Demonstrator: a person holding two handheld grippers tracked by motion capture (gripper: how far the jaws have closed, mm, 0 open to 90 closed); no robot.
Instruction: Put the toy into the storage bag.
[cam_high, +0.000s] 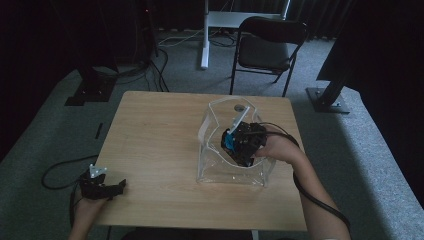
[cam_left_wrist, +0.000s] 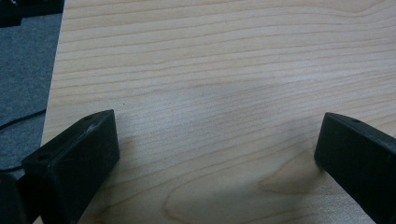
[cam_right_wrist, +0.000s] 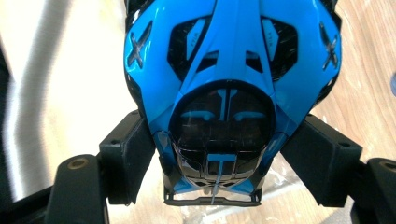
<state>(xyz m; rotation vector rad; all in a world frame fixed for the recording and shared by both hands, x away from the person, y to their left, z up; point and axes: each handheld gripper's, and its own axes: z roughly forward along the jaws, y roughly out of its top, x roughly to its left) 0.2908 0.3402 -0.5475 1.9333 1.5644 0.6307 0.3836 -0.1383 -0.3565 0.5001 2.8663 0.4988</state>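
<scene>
A glossy blue-and-black toy car (cam_right_wrist: 231, 93), its nose cut off at the frame's top, sits clamped between the right hand-held gripper (cam_right_wrist: 229, 163) jaws, inside one clear plastic container (cam_high: 235, 170) on the pale wood-grain worktop (cam_high: 160, 140). The left hand-held gripper (cam_left_wrist: 217, 154) rests released, jaws apart over bare wood.

No legible text; the blue toy car (cam_right_wrist: 232, 70) bears X marks (small lettering blurred).

Left gripper (cam_high: 119, 186) low at the near left, jaws wide apart and holding nothing, left hand (cam_high: 90, 202) behind it, right gripper (cam_right_wrist: 219, 154) farther forward, jaws clamped on a load, right forearm (cam_high: 312, 192) angled in from the near right.
</scene>
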